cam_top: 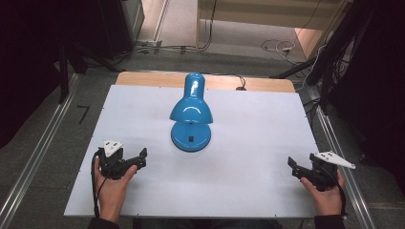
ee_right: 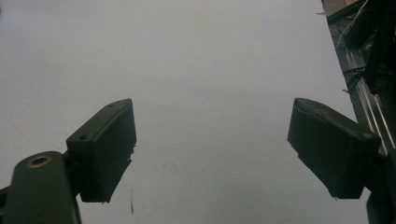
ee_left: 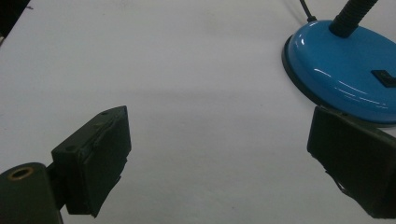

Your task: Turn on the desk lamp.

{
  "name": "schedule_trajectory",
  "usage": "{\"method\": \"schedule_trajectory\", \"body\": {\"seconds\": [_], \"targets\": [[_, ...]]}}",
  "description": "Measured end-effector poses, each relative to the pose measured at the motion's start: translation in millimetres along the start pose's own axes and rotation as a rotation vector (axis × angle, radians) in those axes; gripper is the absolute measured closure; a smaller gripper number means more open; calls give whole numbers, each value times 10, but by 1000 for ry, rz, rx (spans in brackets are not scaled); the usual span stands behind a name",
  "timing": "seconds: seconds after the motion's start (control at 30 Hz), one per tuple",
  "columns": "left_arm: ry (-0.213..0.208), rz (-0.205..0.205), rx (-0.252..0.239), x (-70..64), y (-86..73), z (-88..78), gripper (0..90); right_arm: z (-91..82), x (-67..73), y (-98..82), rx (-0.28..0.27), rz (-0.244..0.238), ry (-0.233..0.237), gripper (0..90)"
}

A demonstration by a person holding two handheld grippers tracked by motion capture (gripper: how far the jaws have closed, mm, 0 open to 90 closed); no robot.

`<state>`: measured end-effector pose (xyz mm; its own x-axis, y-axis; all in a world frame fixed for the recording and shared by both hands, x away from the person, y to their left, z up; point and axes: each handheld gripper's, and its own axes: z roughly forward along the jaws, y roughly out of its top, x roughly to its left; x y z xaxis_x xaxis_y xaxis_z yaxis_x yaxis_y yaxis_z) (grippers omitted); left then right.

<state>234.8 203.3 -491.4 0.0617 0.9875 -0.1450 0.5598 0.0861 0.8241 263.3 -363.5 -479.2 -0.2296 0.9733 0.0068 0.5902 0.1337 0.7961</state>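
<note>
Blue desk lamp (cam_top: 191, 112) stands mid-tabletop (cam_top: 262, 157), at twelve o'clock. Left hand-held gripper (cam_top: 141, 157) and right hand-held gripper (cam_top: 292, 167) both gape empty. Glossy shell looks slippery (base probably heavy); take the ribbed neck (ee_left: 352, 16).

No text, label, brand, number or sign can be read anywhere. The blue desk lamp (cam_top: 191, 114) carries only a small dark switch (ee_left: 386, 77) on its base, without legible marking.
</note>
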Motion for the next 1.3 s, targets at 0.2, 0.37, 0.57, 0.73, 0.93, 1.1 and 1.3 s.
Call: {"method": "schedule_trajectory", "body": {"seconds": [0.2,0.37,0.57,0.73,0.93,1.1,1.3], "targets": [[-13,10,3,-51,11,32,64,-1,-2,0,-3,1,-1,140],[-19,17,3,-91,27,55,64,1,0,0,0,0,1,139],[-29,20,2,-128,43,85,64,1,-2,1,0,2,1,140],[-33,26,5,-163,52,105,64,1,-8,0,-1,5,1,140],[-42,30,3,-195,65,129,67,10,-8,2,-1,3,0,140],[-47,37,2,-236,82,150,68,8,-8,2,0,4,0,140],[-49,37,2,-264,92,167,68,5,-9,2,0,4,-1,140]]}}
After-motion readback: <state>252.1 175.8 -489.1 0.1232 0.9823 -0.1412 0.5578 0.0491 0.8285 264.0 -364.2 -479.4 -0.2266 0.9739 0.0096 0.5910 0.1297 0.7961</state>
